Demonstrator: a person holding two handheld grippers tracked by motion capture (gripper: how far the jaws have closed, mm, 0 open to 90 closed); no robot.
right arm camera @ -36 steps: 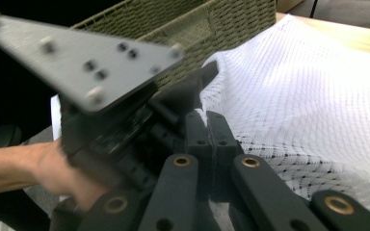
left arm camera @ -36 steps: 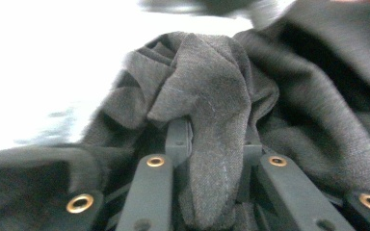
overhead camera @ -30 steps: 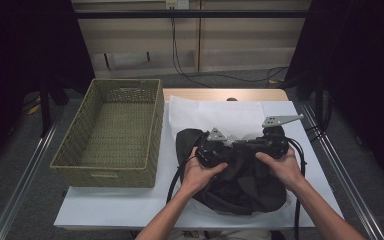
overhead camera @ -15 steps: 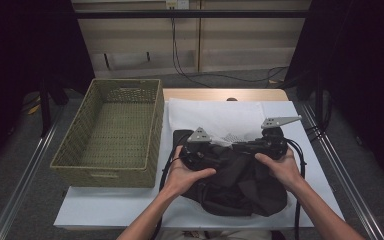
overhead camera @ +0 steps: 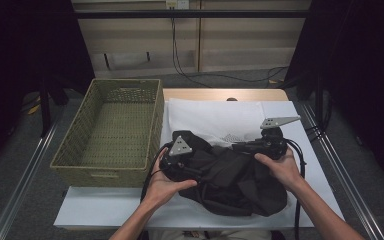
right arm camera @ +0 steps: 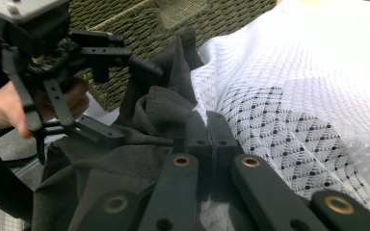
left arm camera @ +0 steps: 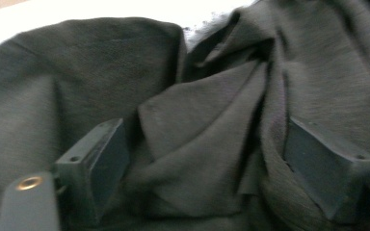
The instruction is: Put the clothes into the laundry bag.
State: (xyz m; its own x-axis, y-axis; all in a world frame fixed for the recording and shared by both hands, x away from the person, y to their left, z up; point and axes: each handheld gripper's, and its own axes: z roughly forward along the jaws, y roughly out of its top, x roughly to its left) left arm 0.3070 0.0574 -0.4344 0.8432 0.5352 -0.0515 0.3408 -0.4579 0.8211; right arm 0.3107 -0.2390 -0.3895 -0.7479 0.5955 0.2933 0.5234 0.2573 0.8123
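Black garment [overhead camera: 230, 180]: lay crumpled on the white cloth [overhead camera: 215, 120], beside the wicker basket [overhead camera: 115, 125]. Your left gripper [left arm camera: 197, 163] had just been opening, folds loose between its spread jaws. Your right gripper [right arm camera: 207, 134] was pinched on the garment's edge.

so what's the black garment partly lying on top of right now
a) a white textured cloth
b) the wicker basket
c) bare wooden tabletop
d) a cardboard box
a: the black garment overlaps the near edge of the white textured cloth spread on the table, with the wicker basket standing apart to its left.
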